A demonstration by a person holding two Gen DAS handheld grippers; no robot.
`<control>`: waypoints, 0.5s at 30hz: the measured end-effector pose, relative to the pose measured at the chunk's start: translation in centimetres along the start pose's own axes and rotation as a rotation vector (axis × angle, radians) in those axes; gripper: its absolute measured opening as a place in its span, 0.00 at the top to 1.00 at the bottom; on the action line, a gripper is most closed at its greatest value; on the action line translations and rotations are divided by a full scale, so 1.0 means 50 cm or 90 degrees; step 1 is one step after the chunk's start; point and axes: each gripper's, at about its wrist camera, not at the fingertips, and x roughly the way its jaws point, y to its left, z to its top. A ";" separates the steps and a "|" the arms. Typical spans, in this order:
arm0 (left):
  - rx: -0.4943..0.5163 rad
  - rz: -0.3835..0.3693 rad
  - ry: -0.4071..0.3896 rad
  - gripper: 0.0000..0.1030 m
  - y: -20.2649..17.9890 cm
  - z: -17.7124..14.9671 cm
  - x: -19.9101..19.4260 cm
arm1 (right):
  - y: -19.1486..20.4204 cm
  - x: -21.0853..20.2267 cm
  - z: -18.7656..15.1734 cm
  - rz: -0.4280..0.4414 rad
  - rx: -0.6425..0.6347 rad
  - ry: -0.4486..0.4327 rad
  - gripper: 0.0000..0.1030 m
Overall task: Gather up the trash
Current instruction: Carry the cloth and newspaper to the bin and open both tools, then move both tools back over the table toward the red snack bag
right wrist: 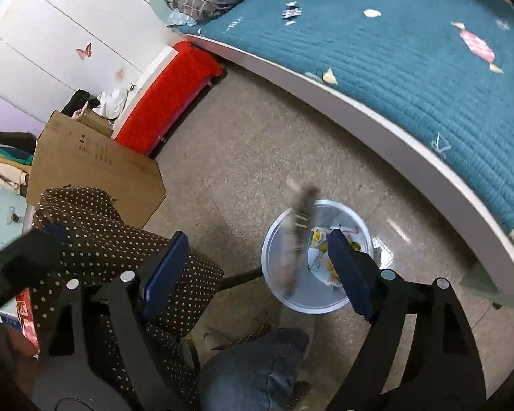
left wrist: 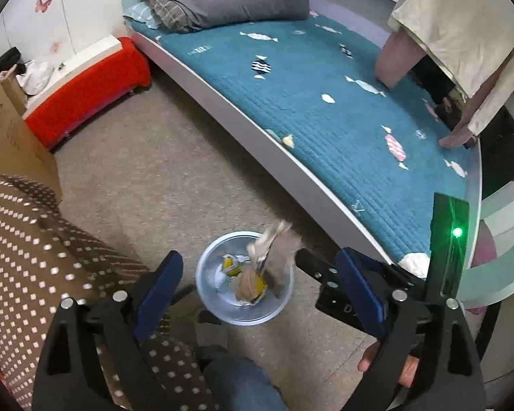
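In the left wrist view, the left hand-held gripper [left wrist: 257, 274] is wide open with nothing held, and blurry brown trash [left wrist: 274, 257] is over the round bin [left wrist: 205, 294] on the floor [left wrist: 154, 178], near the bed [left wrist: 325, 85]. In the right wrist view, the right hand-held gripper [right wrist: 257, 260] is open too, and a blurry strip of trash [right wrist: 296, 239] is at the bin [right wrist: 274, 239].

Blurred wrapper [left wrist: 274, 257] above bin [left wrist: 222, 311] (tongs [left wrist: 257, 284] apart)
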 end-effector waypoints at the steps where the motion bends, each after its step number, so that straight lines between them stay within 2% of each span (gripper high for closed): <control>1: -0.004 0.000 -0.007 0.14 0.002 -0.003 -0.008 | 0.000 -0.005 -0.006 -0.008 0.002 -0.003 0.13; 3: -0.014 -0.004 -0.022 0.13 0.011 -0.015 -0.029 | 0.003 -0.017 -0.012 -0.021 0.001 -0.013 0.06; 9: -0.016 -0.001 -0.068 0.13 0.018 -0.051 -0.101 | 0.039 -0.094 -0.039 -0.057 -0.019 -0.057 0.06; 15: -0.018 -0.006 -0.131 0.13 0.024 -0.088 -0.205 | 0.108 -0.201 -0.056 -0.049 -0.053 -0.126 0.06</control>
